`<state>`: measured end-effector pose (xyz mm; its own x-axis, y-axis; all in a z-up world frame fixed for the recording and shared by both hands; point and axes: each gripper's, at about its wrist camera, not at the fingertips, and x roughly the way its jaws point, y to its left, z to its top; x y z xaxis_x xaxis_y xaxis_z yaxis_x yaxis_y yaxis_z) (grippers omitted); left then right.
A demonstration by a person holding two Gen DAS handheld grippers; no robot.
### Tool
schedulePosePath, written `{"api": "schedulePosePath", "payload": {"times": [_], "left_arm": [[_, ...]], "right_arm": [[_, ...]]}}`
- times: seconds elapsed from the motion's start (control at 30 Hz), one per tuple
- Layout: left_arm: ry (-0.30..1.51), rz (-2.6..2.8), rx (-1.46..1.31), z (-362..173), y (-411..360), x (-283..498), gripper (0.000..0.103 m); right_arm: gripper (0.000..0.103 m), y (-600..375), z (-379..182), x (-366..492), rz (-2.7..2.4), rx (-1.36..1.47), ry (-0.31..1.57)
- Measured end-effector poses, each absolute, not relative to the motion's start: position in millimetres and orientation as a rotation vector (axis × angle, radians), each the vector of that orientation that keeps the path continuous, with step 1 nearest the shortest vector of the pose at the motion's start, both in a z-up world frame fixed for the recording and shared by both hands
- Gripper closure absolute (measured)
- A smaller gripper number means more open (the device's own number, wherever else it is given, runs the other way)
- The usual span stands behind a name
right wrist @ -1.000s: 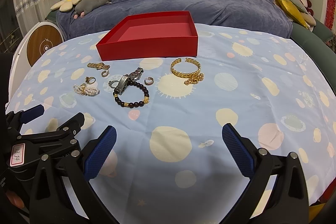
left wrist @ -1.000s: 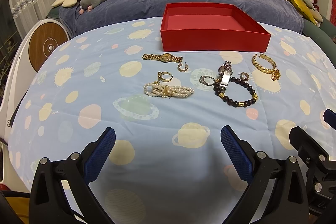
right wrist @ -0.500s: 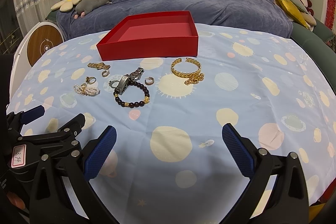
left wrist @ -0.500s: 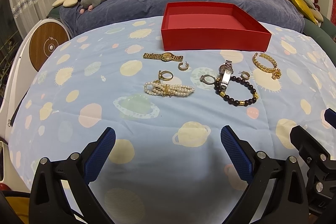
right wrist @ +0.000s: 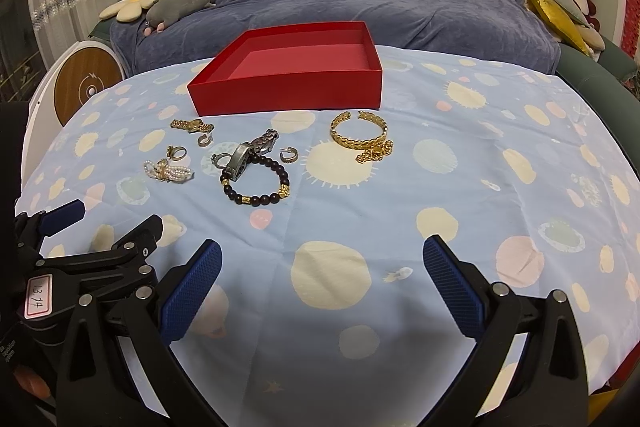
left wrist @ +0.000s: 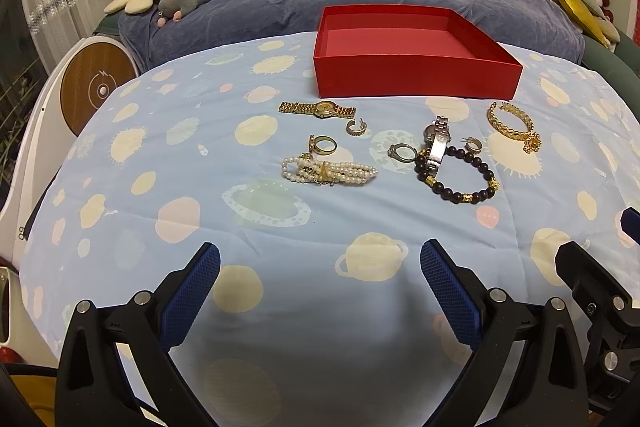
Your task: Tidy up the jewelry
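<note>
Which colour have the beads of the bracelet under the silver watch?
Dark beads with gold spacers, clearest in left wrist view.

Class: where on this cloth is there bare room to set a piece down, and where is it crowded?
Bare: cloth between both grippers' jaws and the pearl bracelet, and right of the gold bangle. The red box is empty. Crowded: silver watch over the bead bracelet, rings beside.
</note>
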<state>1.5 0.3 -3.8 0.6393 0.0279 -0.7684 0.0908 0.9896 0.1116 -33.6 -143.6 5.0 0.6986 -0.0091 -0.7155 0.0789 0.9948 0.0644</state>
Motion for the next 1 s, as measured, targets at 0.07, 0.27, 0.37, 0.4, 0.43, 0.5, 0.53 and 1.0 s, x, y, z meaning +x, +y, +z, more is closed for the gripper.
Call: {"api": "schedulePosePath", "payload": {"times": [0.07, 0.27, 0.37, 0.4, 0.43, 0.5, 0.53, 1.0], "left_arm": [[0.877, -0.037, 0.144, -3.7, 0.4, 1.3, 0.005], [0.877, -0.036, 0.145, -3.8, 0.5, 1.3, 0.005], [0.878, -0.036, 0.145, -4.1, 1.0, 1.5, 0.005], [0.878, -0.037, 0.144, -4.1, 1.4, 1.6, 0.005], [0.878, -0.037, 0.145, -4.2, 0.9, 1.4, 0.005], [0.879, -0.037, 0.144, -4.7, 1.9, 1.7, 0.005], [0.881, -0.037, 0.143, -5.2, 2.7, 2.3, 0.005], [0.879, 0.008, 0.056, -6.5, 45.4, 29.7, 0.005]], "right_arm": [[0.005, -143.7, 5.0, -33.7, -0.05, 0.092, 0.796], [0.005, -143.9, 4.8, -33.6, -0.049, 0.093, 0.797], [0.005, -143.4, 4.9, -33.7, -0.048, 0.093, 0.796], [0.005, -143.3, 4.7, -33.7, -0.047, 0.095, 0.796], [0.005, -143.1, 4.7, -33.4, -0.047, 0.095, 0.797], [0.005, -142.1, 4.3, -31.9, -0.044, 0.095, 0.8], [0.005, -141.5, 4.1, -31.1, -0.043, 0.095, 0.801], [0.005, -159.6, 1.7, -14.4, -0.049, 0.14, 0.811]]}}
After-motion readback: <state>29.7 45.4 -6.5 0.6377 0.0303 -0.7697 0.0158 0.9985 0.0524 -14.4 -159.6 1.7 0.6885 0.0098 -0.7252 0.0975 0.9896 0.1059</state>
